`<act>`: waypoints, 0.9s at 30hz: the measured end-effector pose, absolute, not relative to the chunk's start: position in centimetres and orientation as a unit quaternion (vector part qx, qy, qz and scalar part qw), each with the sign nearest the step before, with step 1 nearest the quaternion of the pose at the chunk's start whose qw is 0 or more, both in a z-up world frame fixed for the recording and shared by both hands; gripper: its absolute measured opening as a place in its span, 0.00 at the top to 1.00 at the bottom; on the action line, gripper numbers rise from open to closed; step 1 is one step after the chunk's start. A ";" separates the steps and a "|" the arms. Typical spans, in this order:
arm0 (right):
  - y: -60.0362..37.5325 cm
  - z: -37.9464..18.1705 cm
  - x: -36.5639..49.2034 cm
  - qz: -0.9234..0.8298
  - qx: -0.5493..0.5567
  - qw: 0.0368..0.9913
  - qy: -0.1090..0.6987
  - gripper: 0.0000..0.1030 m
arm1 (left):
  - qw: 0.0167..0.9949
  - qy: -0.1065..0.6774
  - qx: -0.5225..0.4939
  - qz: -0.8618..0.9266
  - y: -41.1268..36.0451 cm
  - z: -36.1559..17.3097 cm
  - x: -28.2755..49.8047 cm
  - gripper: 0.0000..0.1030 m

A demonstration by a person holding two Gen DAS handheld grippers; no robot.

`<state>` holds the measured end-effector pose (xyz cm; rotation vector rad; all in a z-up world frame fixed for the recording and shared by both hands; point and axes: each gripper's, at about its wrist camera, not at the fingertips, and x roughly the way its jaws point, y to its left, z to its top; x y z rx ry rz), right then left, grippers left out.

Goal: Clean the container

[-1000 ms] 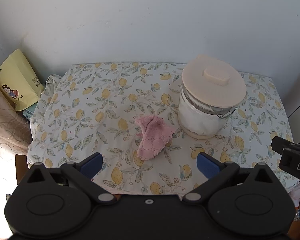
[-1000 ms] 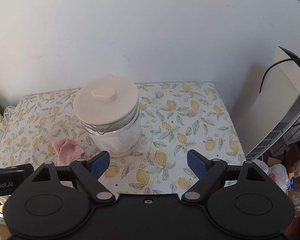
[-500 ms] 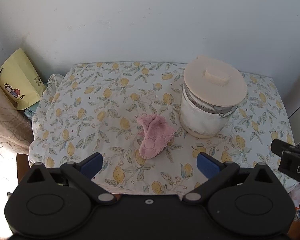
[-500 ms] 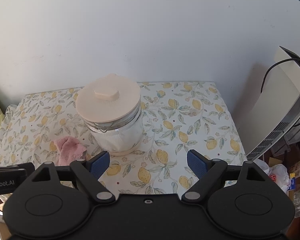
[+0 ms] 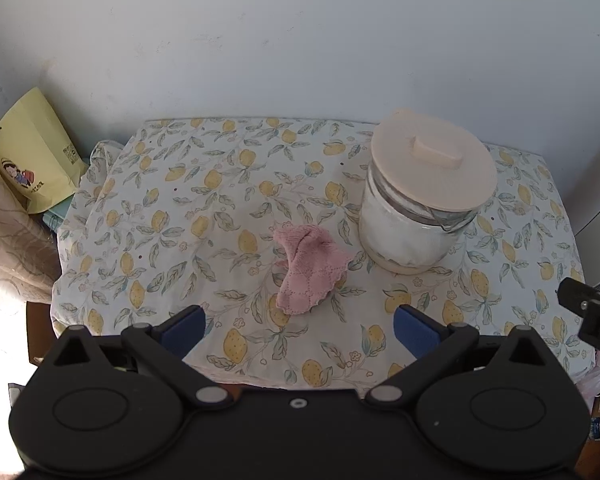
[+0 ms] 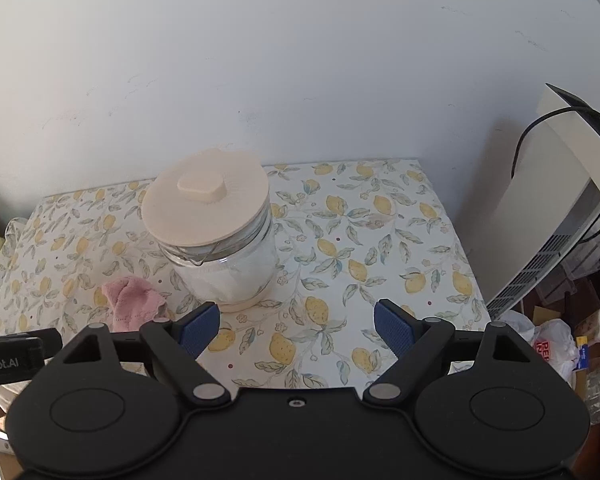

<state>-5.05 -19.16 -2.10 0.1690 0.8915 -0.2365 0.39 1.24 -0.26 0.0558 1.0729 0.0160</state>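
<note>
Left wrist view is showing a small table covered by a lemon-print tablecloth (image 5: 172, 216), pushed against a plain white wall. A glass jar (image 5: 416, 232) with a wide cream lid (image 5: 432, 168) is standing upright toward the far right of the cloth. Just beside it, apart from its base, a crumpled pink rag (image 5: 306, 264) is lying ready, probably for wiping the jar. The left gripper (image 5: 298, 330) is hovering above the near edge with its blue pads spread wide and nothing between them; it is lined up with the rag, which suggests the rag is its target. A yellow paper bag (image 5: 32, 160) is leaning in the left corner off the table.

Right wrist view is showing the right gripper (image 6: 296, 330) likewise spread wide and gripping nothing, hanging over bare cloth with the jar ahead and slightly left. That placement suits steadying the jar or lifting its lid. A white appliance (image 6: 548, 208) with a black cable is standing past the table's right edge. Cleaning appears not yet begun; the lid is sitting closed.
</note>
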 end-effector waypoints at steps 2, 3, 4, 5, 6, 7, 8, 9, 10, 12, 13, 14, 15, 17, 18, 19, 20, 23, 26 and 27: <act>-19.2 -2.1 -4.9 -0.113 0.081 0.892 0.430 0.14 | 0.859 0.511 0.022 0.001 1.7 -0.5 0.6 0.00; -19.2 -2.2 -4.8 -0.112 0.080 0.892 0.431 0.14 | 0.859 0.511 0.019 -0.002 1.9 -0.5 0.8 0.00; -19.2 -2.2 -4.8 -0.112 0.078 0.892 0.432 0.14 | 0.859 0.511 0.018 -0.004 2.1 -0.6 0.9 0.00; -19.1 -2.2 -4.8 -0.113 0.075 0.891 0.432 0.14 | 0.859 0.511 0.020 -0.003 2.4 -0.8 1.0 0.00; -19.1 -2.3 -4.7 -0.114 0.073 0.891 0.433 0.14 | 0.859 0.511 0.023 -0.003 2.6 -0.9 1.1 0.00; -19.1 -2.3 -4.7 -0.115 0.071 0.891 0.433 0.14 | 0.860 0.510 0.026 -0.006 2.8 -1.0 1.3 0.00; -19.1 -2.4 -4.6 -0.115 0.071 0.891 0.434 0.14 | 0.860 0.509 0.030 -0.010 2.9 -1.2 1.4 0.00; -19.1 -2.5 -4.6 -0.115 0.071 0.891 0.434 0.14 | 0.861 0.507 0.036 -0.014 3.1 -1.3 1.6 0.00; -19.1 -2.7 -4.5 -0.114 0.071 0.890 0.436 0.14 | 0.863 0.503 0.041 -0.016 3.2 -1.5 1.7 0.00; -19.1 -2.9 -4.3 -0.113 0.074 0.888 0.439 0.14 | 0.871 0.487 0.065 -0.023 3.3 -1.9 2.0 0.00; -19.0 -3.1 -4.2 -0.112 0.077 0.886 0.443 0.14 | 0.873 0.482 0.073 -0.028 3.3 -2.1 2.2 0.00; -19.0 -3.2 -4.2 -0.110 0.078 0.886 0.444 0.14 | 0.872 0.481 0.078 -0.038 3.3 -2.5 2.5 0.00; -18.9 -3.3 -4.1 -0.108 0.080 0.885 0.445 0.14 | 0.871 0.481 0.084 -0.054 3.4 -3.1 3.0 0.00; -18.8 -3.2 -4.2 -0.109 0.076 0.887 0.443 0.14 | 0.869 0.481 0.082 -0.077 3.7 -4.3 3.9 0.00; -18.7 -3.2 -4.2 -0.110 0.073 0.887 0.442 0.14 | 0.869 0.482 0.078 -0.080 3.9 -4.8 4.3 0.00; -18.6 -3.2 -4.3 -0.113 0.070 0.888 0.440 0.14 | 0.870 0.481 0.074 -0.080 4.1 -5.1 4.6 0.00; -18.6 -3.1 -4.3 -0.114 0.069 0.888 0.440 0.14 | 0.871 0.479 0.069 -0.086 4.4 -5.4 4.8 0.00; -18.6 -3.0 -4.5 -0.119 0.069 0.889 0.437 0.14 | 0.873 0.470 0.050 -0.117 5.2 -6.9 5.7 0.00; -18.6 -3.0 -4.6 -0.131 0.063 0.890 0.432 0.14 | 0.872 0.467 0.035 -0.144 5.8 -8.6 6.8 0.00; -18.6 -3.1 -4.6 -0.132 0.060 0.891 0.430 0.14 | 0.871 0.467 0.031 -0.149 5.9 -9.0 7.0 0.00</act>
